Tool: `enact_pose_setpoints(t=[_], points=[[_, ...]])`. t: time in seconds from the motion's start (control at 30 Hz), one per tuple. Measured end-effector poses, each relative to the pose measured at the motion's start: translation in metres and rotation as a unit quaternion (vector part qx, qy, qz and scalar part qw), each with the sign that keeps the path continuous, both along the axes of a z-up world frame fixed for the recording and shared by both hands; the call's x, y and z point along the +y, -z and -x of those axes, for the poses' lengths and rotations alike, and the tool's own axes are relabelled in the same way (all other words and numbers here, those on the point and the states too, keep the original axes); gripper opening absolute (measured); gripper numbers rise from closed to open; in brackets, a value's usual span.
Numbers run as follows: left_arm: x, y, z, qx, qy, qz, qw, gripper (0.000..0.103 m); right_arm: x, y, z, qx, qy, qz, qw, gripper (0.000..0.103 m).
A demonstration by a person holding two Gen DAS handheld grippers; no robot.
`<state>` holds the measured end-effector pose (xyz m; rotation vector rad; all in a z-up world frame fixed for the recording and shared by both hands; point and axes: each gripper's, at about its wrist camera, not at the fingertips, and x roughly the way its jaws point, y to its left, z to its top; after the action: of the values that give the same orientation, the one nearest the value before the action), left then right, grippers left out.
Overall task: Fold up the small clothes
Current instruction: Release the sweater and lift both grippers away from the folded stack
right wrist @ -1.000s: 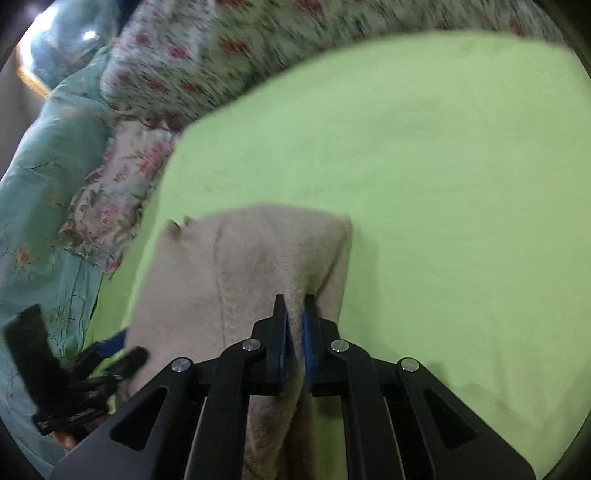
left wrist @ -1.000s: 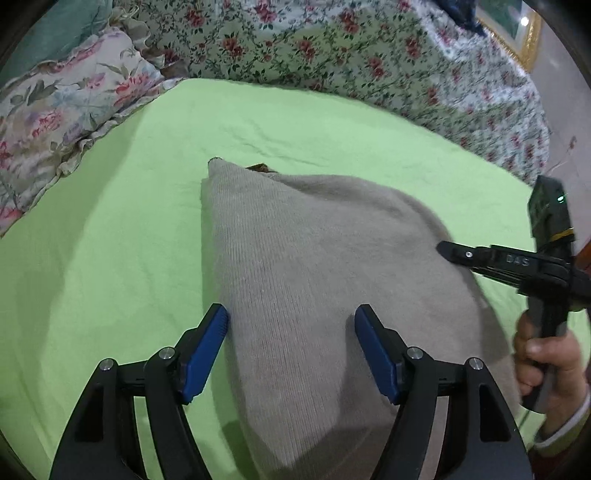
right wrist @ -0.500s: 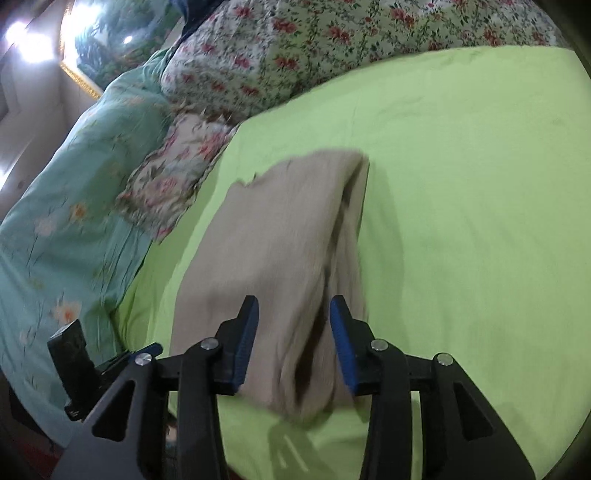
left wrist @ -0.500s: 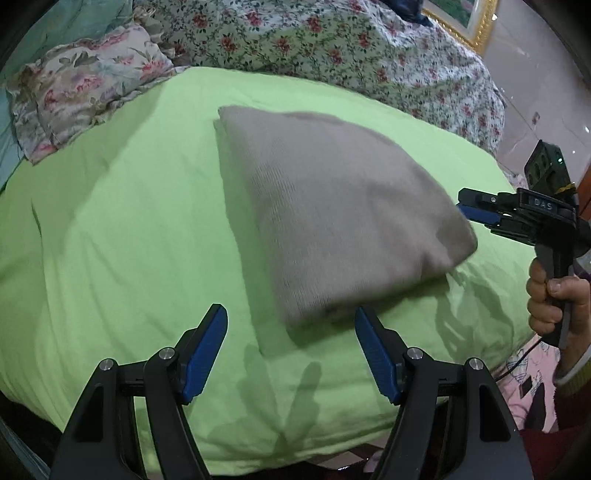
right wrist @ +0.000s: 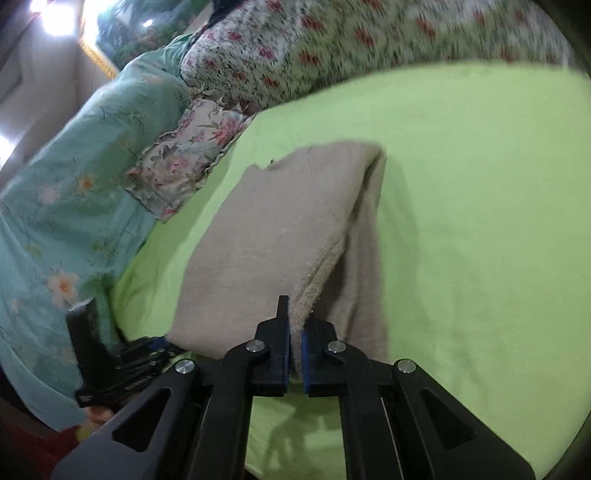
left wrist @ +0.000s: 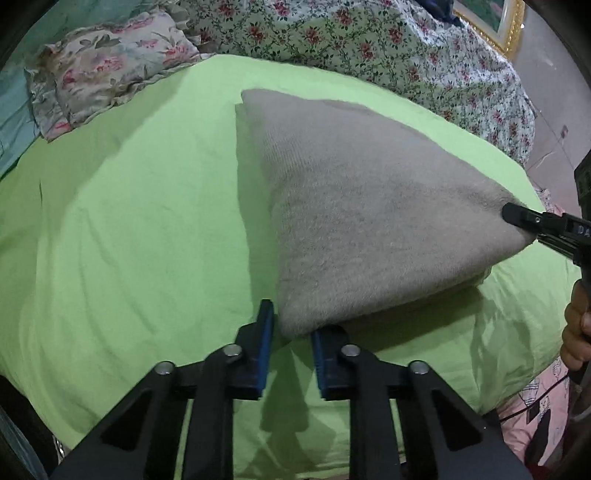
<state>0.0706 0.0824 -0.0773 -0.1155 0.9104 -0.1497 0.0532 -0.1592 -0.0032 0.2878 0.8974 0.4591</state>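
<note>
Lying on a lime-green sheet [left wrist: 122,221]: one beige knitted garment [left wrist: 362,206], folded, its two near corners lifted off the bed and its far edge resting on the sheet.

Left gripper [left wrist: 290,332]: blue-padded fingers [left wrist: 264,347] drawn close together, pinching the nearest corner of the garment; cloth fills the gap between the pads. In the right wrist view this tool appears at lower left [right wrist: 155,347], at the garment's near left corner.

Right gripper [right wrist: 294,343]: fingers nearly closed, clamped on a doubled edge of the garment, which rises from the pads and slopes away toward the far fold. In the left wrist view its black tip [left wrist: 517,218] bites the garment's right-hand corner; a bare hand [left wrist: 578,336] holds its handle at the frame's edge.

Surroundings: floral pillow [left wrist: 107,62] at the sheet's far left corner; rose-print quilt [left wrist: 369,40] bunched along the far side; teal flowered bedding [right wrist: 62,206] beside the pillow; gilt picture frame [left wrist: 506,26] at top right.
</note>
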Motion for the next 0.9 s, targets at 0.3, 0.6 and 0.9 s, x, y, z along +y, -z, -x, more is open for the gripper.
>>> enact_pose_setpoints(t=[0.3, 0.6, 0.9], points=[[0.001, -0.001, 0.011, 0.026, 0.018, 0.000, 0.9995, 0.014, -0.006, 0.050, -0.004, 0.042, 0.022, 0.075, 0.996, 0.015], [-0.002, -0.056, 0.025, -0.059, 0.086, 0.031, 0.9940, 0.022, -0.048, 0.020, -0.014, 0.057, 0.041, -0.054, 0.996, 0.032], [-0.028, -0.016, -0.020, -0.010, 0.116, 0.044, 0.9922, 0.023, -0.024, 0.032, -0.107, 0.069, 0.045, -0.109, 0.991, 0.046]])
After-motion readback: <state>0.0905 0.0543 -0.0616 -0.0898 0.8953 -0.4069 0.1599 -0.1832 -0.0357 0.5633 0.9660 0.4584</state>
